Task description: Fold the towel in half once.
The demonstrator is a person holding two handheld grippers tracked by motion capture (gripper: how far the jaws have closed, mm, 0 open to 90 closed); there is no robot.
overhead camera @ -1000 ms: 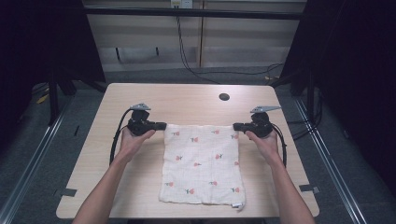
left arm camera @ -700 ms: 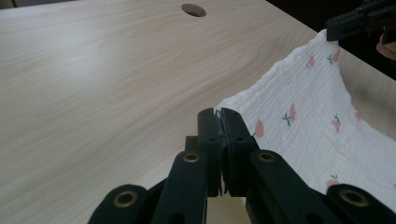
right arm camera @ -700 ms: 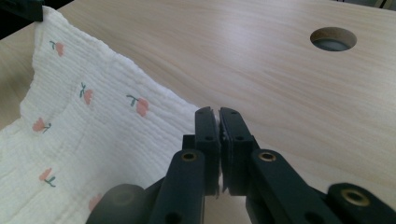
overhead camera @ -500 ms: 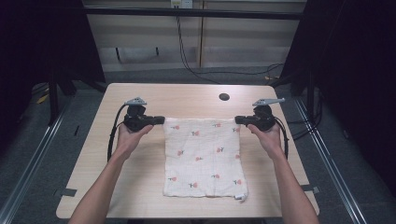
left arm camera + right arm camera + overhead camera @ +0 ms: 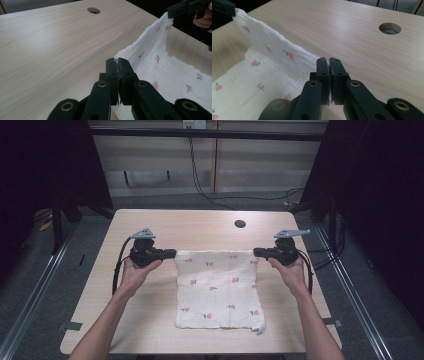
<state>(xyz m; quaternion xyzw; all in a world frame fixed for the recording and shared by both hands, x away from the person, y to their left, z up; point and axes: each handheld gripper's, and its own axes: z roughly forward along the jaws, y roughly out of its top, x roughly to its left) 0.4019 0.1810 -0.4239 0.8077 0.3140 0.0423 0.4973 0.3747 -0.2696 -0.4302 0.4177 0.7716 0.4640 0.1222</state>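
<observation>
I hold a tool in each hand over the light wooden desk. My left tool is clamped tight on the far left corner of the white cloth, the one printed with small red flowers; in the left gripper view the two black jaws stand pressed together with a sliver of white fabric pinched at their tips. My right tool is closed just as firmly on the far right corner – the right gripper view shows the same thin edge of cloth caught between its jaws.

Between the two tools the far edge of the cloth is drawn out in a nearly straight line, raised off the wood. From that lifted edge the fabric slopes down toward me, and its near part lies flat on the desk, with the near right corner slightly rumpled. The cloth sits in the middle of the desk, closer to my side than to the far one.

Beyond the cloth, toward the far right of the desk, there is a round cable hole – well apart from the fabric and from both tools.
</observation>
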